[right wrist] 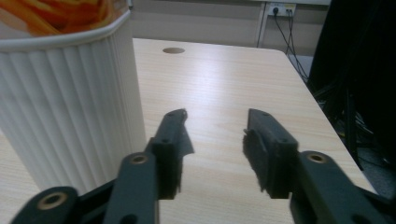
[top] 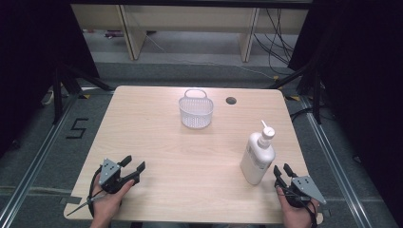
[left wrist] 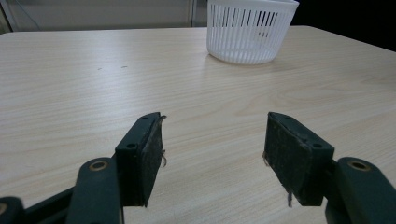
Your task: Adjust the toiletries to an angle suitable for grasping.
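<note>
A white pump bottle (top: 257,159) stands upright near the right front edge of the light wooden table (top: 190,156), its ribbed side (right wrist: 65,107) looming just left of my right gripper (top: 283,172). That gripper rests behind the bottle, jaws parted and holding nothing. A white slatted basket (top: 196,110) sits toward the table's far middle, near a round cable hole (top: 231,100). At the front left corner, my left gripper (top: 132,164) rests with jaws wide apart, empty, aimed toward the basket (left wrist: 250,30).
</note>
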`<action>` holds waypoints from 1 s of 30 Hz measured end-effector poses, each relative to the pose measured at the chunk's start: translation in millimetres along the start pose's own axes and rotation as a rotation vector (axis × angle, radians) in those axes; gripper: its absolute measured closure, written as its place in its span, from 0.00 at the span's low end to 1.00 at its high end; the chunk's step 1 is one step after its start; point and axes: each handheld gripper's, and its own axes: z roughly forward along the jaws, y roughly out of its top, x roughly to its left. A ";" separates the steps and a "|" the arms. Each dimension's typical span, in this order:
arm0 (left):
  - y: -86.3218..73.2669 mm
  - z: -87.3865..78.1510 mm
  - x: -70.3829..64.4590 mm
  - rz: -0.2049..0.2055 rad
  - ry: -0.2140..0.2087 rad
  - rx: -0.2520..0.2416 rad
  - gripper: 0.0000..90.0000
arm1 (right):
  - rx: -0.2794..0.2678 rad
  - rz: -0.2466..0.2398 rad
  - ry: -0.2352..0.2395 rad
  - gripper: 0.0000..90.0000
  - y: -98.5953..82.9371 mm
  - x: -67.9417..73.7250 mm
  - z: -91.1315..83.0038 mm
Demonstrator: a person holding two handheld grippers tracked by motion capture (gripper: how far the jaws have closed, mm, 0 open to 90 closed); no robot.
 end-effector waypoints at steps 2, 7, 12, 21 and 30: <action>0.1 0.3 -0.6 0.005 0.002 0.002 0.41 | -0.024 -0.022 0.012 0.85 3.2 0.9 -2.0; 0.0 2.1 -0.8 -0.002 -0.001 -0.004 0.41 | -0.029 0.009 -0.007 1.00 14.3 5.8 -20.0; -0.3 -0.5 -0.2 -0.009 -0.006 -0.009 0.41 | -0.065 -0.013 -0.008 1.00 28.8 20.2 -39.0; 0.5 0.2 -1.4 0.005 0.002 0.012 0.41 | -0.108 -0.048 0.023 1.00 44.5 43.6 -57.5; 0.3 0.8 -0.3 -0.007 -0.002 0.001 0.41 | -0.092 -0.058 0.110 1.00 56.5 78.1 -55.4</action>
